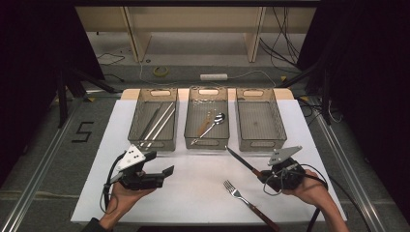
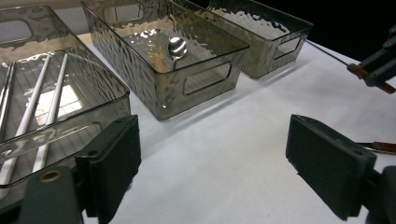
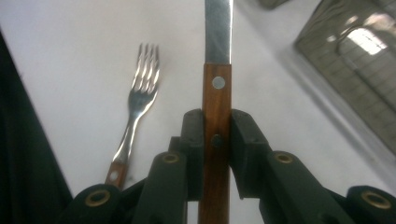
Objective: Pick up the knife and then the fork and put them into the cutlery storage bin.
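My right gripper [image 3: 217, 135] clamps the knife [image 3: 217, 70] near the counter's [image 1: 193, 193] right edge. Left gripper [image 1: 157, 171] gapes empty. Spoon [image 1: 212, 123] binned; fork [image 1: 244, 198] waits.

Bench [image 1: 203, 188] in front of me lies open between the two tongs; a broad white strip runs from the left tongs [image 1: 162, 175] across to the fork [image 1: 241, 195], which lies low and flat just left of my right tongs [image 1: 265, 175]. The knife [image 1: 241, 161] clamped in the right tongs sticks out toward the bins, its tip near the gap between the middle bin [image 1: 207, 141] and the right bin [image 1: 261, 142]. Three bins stand in a row at the far edge, walls raised, narrow gaps between them. The left bin [image 1: 152, 140] sits just ahead of my left tongs, whose jaws stand wide with nothing between them. Right bin's floor is bare.
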`<state>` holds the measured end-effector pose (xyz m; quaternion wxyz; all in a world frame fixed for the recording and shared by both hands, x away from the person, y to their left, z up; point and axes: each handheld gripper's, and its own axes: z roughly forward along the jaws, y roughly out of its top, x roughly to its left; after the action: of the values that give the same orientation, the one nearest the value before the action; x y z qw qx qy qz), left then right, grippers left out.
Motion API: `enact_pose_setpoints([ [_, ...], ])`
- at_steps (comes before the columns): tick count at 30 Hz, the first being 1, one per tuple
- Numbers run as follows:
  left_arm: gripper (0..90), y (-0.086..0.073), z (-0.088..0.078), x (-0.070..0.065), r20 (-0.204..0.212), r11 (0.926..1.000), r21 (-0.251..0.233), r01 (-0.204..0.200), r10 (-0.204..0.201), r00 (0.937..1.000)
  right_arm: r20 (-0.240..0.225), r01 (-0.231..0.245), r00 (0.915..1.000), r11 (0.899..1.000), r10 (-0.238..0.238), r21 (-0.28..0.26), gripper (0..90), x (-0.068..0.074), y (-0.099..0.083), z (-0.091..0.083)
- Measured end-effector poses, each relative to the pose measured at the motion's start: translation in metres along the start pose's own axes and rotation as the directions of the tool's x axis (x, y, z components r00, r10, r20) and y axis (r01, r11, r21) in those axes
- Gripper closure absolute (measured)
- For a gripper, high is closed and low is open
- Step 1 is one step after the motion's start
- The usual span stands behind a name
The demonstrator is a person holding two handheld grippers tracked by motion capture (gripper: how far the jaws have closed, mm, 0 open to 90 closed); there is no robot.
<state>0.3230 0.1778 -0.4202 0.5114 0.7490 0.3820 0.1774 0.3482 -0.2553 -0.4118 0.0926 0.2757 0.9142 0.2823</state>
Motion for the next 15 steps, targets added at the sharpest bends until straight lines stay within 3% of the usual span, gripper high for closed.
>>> enact_pose_setpoints([
  [8,17.5,-0.001,-0.003,0.002,-0.009,1.0000,-0.006,0.007,-0.007,0.9999,0.044,-0.077,0.9959,0.996,0.079,-0.055,77.2,-0.017,0.016,0.001],
  [15,17.4,-0.002,-0.005,0.004,-0.014,0.9999,-0.012,0.010,-0.010,0.9999,0.078,-0.140,0.9857,0.984,0.149,-0.112,77.2,-0.030,0.031,-0.002],
])
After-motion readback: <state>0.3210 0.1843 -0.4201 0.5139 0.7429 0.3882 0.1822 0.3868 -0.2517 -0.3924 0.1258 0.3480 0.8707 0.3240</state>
